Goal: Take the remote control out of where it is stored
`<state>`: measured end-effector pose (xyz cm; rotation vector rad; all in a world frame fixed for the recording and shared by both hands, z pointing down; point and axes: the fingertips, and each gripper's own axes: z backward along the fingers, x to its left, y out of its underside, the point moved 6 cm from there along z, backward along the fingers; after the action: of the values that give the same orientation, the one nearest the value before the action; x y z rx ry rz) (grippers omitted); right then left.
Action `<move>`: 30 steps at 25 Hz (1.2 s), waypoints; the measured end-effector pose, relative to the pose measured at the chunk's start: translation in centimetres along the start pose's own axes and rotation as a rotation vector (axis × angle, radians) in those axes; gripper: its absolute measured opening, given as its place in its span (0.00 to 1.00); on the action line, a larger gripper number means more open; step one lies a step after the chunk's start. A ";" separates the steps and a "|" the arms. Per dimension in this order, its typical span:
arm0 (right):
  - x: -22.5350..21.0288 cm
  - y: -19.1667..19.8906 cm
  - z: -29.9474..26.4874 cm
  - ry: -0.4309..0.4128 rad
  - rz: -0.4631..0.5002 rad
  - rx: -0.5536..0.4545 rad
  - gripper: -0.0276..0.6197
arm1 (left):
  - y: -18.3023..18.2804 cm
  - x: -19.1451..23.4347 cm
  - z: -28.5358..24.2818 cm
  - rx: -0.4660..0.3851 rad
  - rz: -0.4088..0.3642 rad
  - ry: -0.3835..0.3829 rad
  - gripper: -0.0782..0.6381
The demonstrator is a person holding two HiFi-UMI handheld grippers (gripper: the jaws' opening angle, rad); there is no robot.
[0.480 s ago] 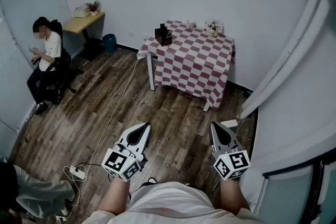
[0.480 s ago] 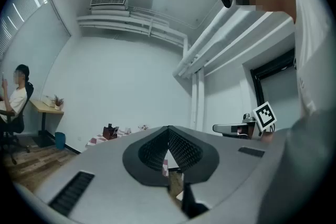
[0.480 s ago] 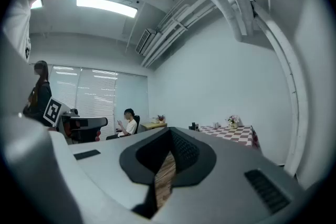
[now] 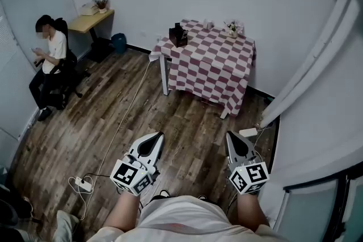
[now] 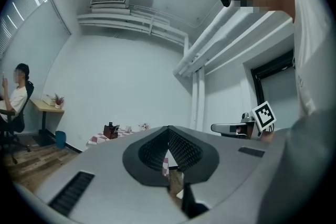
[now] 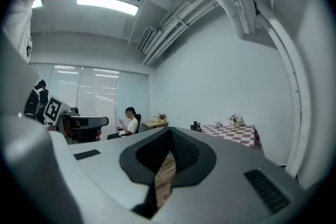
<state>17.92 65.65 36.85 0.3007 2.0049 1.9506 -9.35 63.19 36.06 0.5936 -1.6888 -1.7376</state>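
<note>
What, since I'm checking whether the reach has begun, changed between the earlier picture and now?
Only the bystander's grey leg at the lower left edge moved, drawing down toward the bottom edge. The left gripper and right gripper stayed level and side by side, jaws together and empty. The seated person and the checkered table are unchanged.

Grey left gripper and right gripper, marker-cubed

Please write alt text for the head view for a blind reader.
The left gripper and right gripper, both shut and empty, point toward a checked-cloth table across a wooden floor. A person sits at far left.
</note>
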 end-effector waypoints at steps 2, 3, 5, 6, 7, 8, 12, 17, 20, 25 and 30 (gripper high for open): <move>0.5 -0.2 -0.2 -0.017 0.023 -0.020 0.06 | 0.0 0.2 0.1 0.002 0.000 -0.004 0.12; 0.8 -0.2 -0.3 -0.026 0.037 -0.025 0.06 | 0.0 0.4 0.1 0.003 0.000 -0.006 0.12; 1.3 -0.2 -0.8 -0.037 0.049 -0.022 0.06 | 0.0 0.7 0.1 0.001 0.003 -0.007 0.12; 1.4 0.0 -1.0 -0.039 0.045 -0.018 0.06 | 0.1 0.9 0.1 -0.002 0.008 -0.006 0.12; 1.5 0.2 -1.3 -0.040 0.037 -0.013 0.06 | 0.1 1.1 0.1 -0.003 0.014 -0.005 0.12; 1.6 0.3 -1.5 -0.041 0.032 -0.009 0.06 | 0.1 1.3 0.2 -0.003 0.017 -0.005 0.12; 3.0 0.1 -2.7 -0.050 0.084 -0.008 0.06 | -0.2 2.8 0.7 0.011 -0.004 -0.011 0.12; 5.1 0.8 -4.5 -0.053 0.085 -0.013 0.06 | -0.1 5.0 1.8 0.013 -0.011 -0.006 0.12; 6.7 1.3 -5.0 -0.041 0.073 0.004 0.06 | -0.2 6.3 2.7 0.018 -0.011 0.005 0.12; 8.7 2.3 -5.9 -0.017 0.036 0.040 0.06 | 0.4 7.7 4.6 0.040 -0.045 0.009 0.12; 10.0 2.7 -7.3 -0.022 0.040 0.083 0.06 | 1.0 9.4 5.7 0.028 -0.012 -0.011 0.12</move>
<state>5.72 62.72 38.79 0.3833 2.0853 1.8821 -19.80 60.49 38.49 0.6090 -1.7230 -1.7316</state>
